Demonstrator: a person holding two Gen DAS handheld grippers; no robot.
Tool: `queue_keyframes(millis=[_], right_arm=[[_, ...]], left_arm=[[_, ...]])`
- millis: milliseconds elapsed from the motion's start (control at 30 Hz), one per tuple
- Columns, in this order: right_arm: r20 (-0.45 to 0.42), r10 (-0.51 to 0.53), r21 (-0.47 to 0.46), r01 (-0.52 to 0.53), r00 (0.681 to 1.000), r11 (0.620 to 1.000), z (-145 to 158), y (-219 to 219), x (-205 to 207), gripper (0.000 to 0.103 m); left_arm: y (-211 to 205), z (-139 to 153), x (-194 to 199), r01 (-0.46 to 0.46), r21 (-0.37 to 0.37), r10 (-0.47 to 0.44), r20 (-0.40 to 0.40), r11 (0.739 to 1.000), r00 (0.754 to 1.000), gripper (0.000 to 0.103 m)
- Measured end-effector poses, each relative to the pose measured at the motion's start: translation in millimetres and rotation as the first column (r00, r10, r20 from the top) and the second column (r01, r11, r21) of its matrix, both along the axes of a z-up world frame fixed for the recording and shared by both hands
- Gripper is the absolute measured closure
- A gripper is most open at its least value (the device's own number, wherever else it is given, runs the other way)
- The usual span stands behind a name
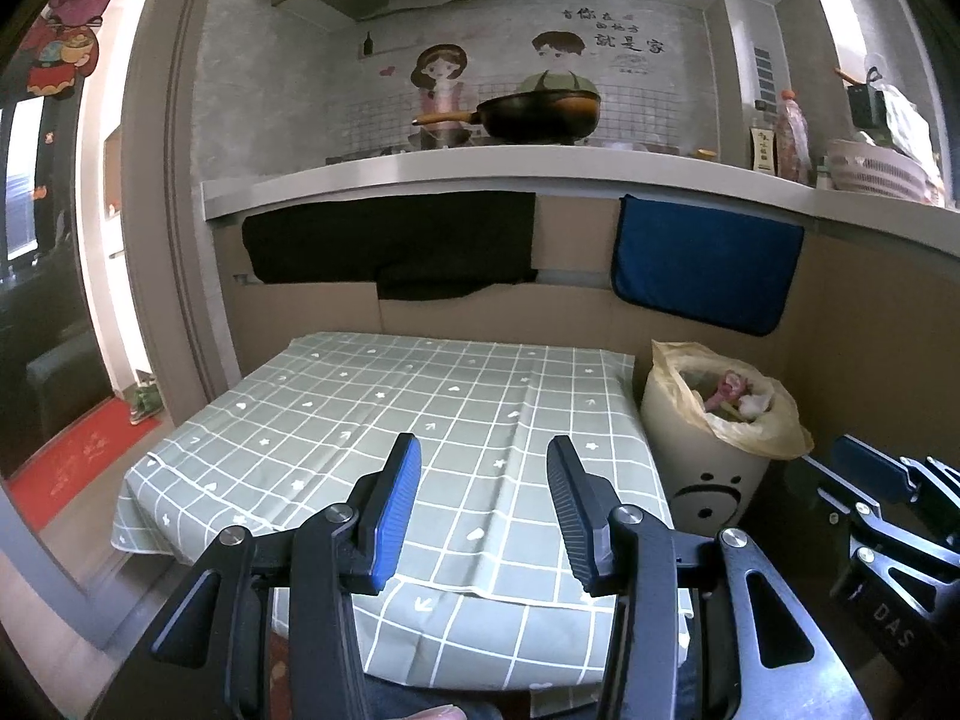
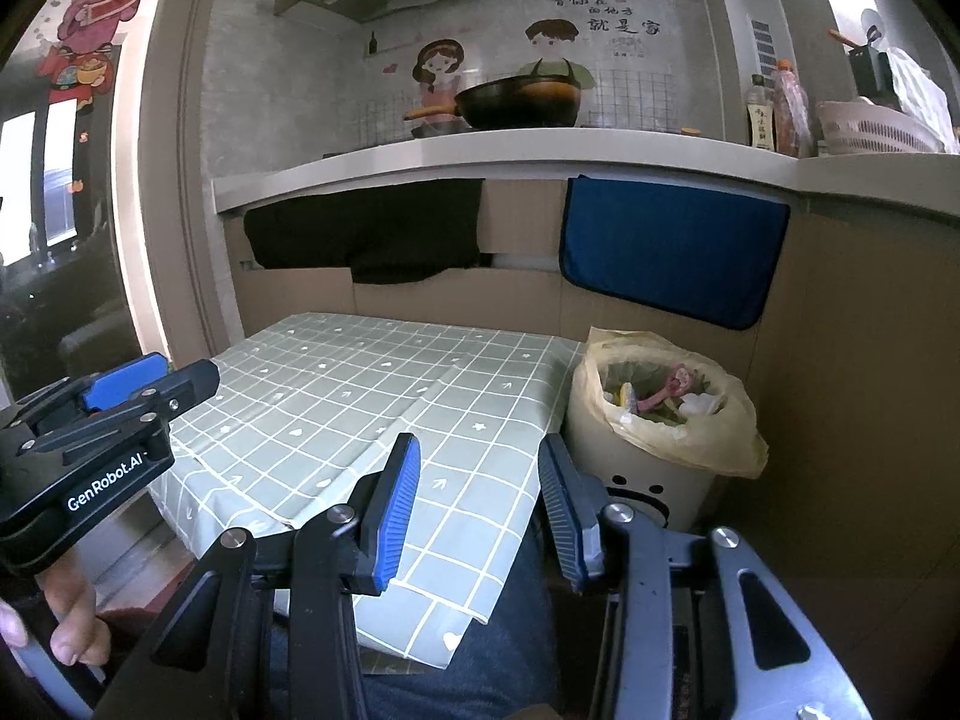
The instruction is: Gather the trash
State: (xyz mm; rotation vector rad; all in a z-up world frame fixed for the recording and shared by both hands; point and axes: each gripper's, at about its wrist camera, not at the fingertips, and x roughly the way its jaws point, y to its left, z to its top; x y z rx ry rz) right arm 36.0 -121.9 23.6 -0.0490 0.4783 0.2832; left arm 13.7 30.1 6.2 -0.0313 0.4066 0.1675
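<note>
Holding both tools low over the near edge of the small table, you have nothing in either one. Your left gripper (image 1: 483, 462) stands with its jaws parted and only the checked cloth showing through the gap; its blue pad (image 1: 396, 516) faces inward. Your right gripper (image 2: 477, 459) is likewise released, jaws apart, with the cloth's hanging corner and a patch of your blue trousers (image 2: 510, 648) behind them. From the right wrist view, the left gripper also appears at the left edge, and your hand (image 2: 72, 618) is wrapped round its handle.

Just ahead of the jaws lies the tabletop (image 1: 384, 408), covered by a pale green cloth with a white grid and small white hearts and stars.

Standing on the floor just to the right of the tabletop is the trash bin (image 2: 630, 468), cream coloured with a face drawn on its side and lined with a yellowish plastic bag (image 2: 738, 444). The trash (image 2: 666, 390) sits inside it: crumpled scraps in pink, white and yellow.

Beyond the table a black cloth (image 1: 390, 240) and a blue towel (image 1: 708, 264) hang from the edge of a kitchen counter (image 1: 540, 165), on which a dark wok (image 1: 534, 114) rests.
</note>
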Motion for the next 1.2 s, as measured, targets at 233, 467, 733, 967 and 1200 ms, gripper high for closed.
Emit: queue_keyframes(millis=[233, 467, 733, 967, 1200], right_arm=[[-0.001, 0.002, 0.005, -0.002, 1.000, 1.000, 0.4, -0.9, 1.7, 0.064], [-0.004, -0.001, 0.005, 0.001, 1.000, 1.000, 0.0, -0.2, 0.9, 0.064], [-0.001, -0.002, 0.007, 0.002, 1.000, 1.000, 0.2, 0.0, 0.5, 0.064], [-0.001, -0.015, 0.015, 0.015, 1.000, 1.000, 2.1, -1.1, -1.7, 0.064], [0.001, -0.019, 0.018, 0.019, 1.000, 1.000, 2.8, -1.1, -2.3, 0.064]], left_arm=[[-2.3, 0.4, 0.7, 0.003, 0.001, -0.003, 0.000, 1.000, 1.000, 0.058], [-4.5, 0.1, 1.5, 0.009, 0.005, -0.009, -0.007, 1.000, 1.000, 0.058], [-4.4, -0.6, 1.8, 0.013, 0.006, -0.013, -0.007, 1.000, 1.000, 0.058], [-2.9, -3.3, 3.1, 0.025, 0.008, -0.025, -0.014, 1.000, 1.000, 0.058], [-3.3, -3.4, 3.7, 0.027, 0.008, -0.027, -0.017, 1.000, 0.999, 0.058]])
